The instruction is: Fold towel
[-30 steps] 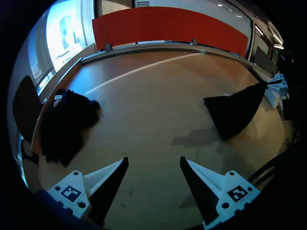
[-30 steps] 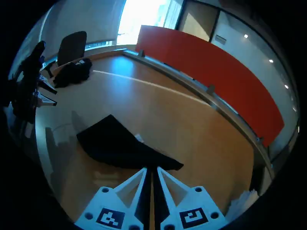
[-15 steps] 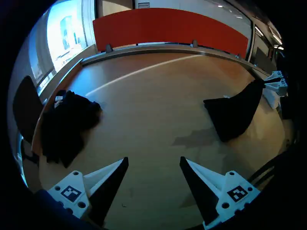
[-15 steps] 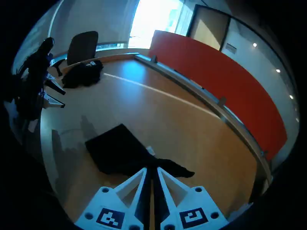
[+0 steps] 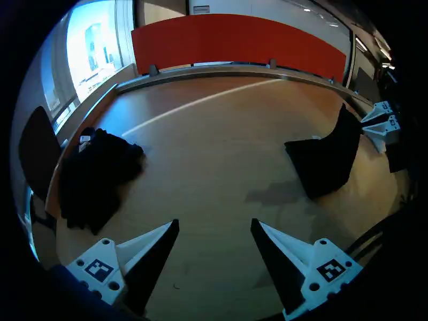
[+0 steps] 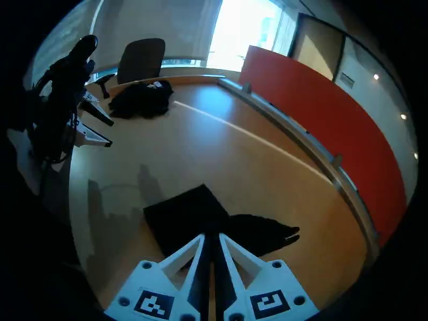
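Black limp towel (image 6: 187, 214), one edge peaked | R tongs (image 6: 213, 236) clamped on it | L tongs (image 5: 214, 221) apart

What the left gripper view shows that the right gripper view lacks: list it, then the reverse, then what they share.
Left gripper view: the left gripper, its own fingers spread open over the table, and the right gripper from the side, holding one edge of the black towel raised. Right gripper view: its own fingers shut on the towel, and the left gripper farther off, fingers apart. Both: the towel, the dark cloth pile, the red partition, the chair.
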### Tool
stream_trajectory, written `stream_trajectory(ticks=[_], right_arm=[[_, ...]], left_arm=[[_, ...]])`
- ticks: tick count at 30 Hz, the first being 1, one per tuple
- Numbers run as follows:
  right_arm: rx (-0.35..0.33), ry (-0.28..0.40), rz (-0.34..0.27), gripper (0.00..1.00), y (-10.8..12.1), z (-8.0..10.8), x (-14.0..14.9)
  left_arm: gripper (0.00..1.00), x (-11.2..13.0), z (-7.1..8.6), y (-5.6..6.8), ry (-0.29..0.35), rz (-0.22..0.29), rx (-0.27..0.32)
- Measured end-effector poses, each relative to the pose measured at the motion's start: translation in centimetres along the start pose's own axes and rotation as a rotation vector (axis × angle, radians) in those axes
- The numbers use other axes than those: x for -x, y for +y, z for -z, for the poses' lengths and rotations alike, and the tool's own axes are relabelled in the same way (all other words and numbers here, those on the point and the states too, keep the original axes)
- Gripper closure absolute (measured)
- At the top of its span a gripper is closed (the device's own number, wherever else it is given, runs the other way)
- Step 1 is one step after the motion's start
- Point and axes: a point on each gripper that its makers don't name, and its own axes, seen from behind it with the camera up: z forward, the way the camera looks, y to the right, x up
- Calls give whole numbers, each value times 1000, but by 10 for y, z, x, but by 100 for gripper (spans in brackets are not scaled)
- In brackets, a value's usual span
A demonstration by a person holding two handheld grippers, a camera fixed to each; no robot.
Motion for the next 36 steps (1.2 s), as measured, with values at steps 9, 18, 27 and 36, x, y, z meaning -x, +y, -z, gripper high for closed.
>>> stream_trajectory(ticks=[9, 18, 27, 36], right_arm=[[-72, -12, -2, 92, -33, -23, 0], [-115, -71, -38, 45, -55, -40, 18], [-89, -79, -80, 31, -45, -33, 30], [-61, -103, -114, 30, -36, -29, 53]], left_arm=[[0, 1, 3, -6, 1, 9, -6], [0, 7, 5, -14, -5, 15, -18], [0, 10, 6, -15, -8, 16, -18], [0, 8, 5, -14, -7, 10, -17]])
